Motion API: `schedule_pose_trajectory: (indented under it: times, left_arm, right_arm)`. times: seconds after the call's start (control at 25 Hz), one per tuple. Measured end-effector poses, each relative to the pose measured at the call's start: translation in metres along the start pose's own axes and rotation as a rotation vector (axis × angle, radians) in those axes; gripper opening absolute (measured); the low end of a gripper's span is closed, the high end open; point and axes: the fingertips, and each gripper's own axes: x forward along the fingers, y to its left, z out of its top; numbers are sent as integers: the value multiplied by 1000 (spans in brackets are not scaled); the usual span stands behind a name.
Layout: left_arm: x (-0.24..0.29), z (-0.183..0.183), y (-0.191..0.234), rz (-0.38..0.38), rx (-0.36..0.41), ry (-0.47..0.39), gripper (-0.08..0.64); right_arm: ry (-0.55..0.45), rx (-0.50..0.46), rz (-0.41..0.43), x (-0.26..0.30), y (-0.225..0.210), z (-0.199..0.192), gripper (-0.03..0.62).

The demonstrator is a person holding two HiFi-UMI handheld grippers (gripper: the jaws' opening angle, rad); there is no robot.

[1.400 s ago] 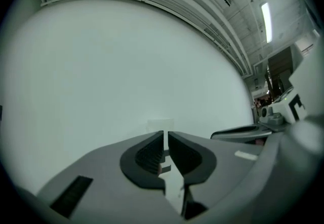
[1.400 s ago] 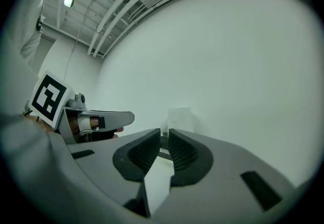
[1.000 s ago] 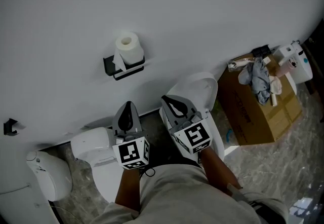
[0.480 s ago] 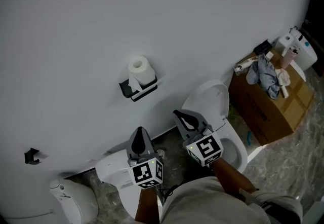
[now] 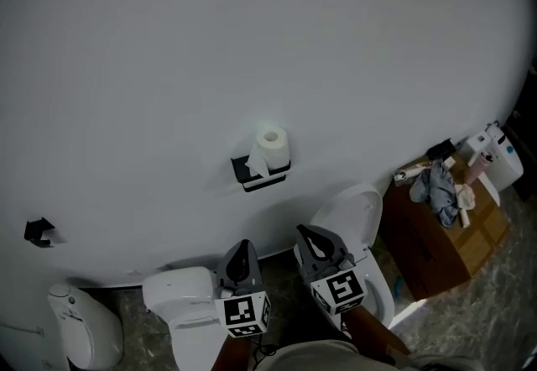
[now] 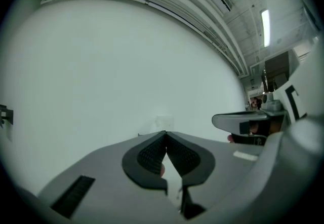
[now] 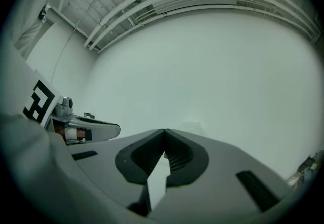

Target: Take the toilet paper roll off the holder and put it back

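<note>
Your left gripper [image 5: 243,245] and right gripper [image 5: 304,232] are both closed on nothing, with the tips pressed together. Your arms are cut off at the bottom edge of the head view. In both gripper views the toilet paper roll [image 5: 271,145] is only a faint pale patch on the wall. It sits on its black holder [image 5: 262,176] at about twelve o'clock from the pair, well apart. At three o'clock, a cardboard box [image 5: 445,252] carries a crumpled cloth [image 5: 436,186] and bits too small to tell.
</note>
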Motion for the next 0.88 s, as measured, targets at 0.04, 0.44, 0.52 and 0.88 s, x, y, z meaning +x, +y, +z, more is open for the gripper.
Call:
schedule_pose_trajectory:
  times: [0.04, 0.44, 0.52, 0.88]
  left_arm:
    - [-4, 0, 3, 7, -9, -2, 11]
    - [-21, -5, 21, 4, -21, -10, 11]
    - [-21, -4, 19, 2, -21, -13, 11]
    - [-23, -2, 10, -25, -26, -18, 11]
  right_arm:
    - [11, 2, -2, -3, 1, 0, 5]
    - [14, 15, -53, -22, -4, -2, 5]
    - [17, 7, -54, -24, -5, 2, 3]
    - [10, 20, -58, -27, -6, 4, 4]
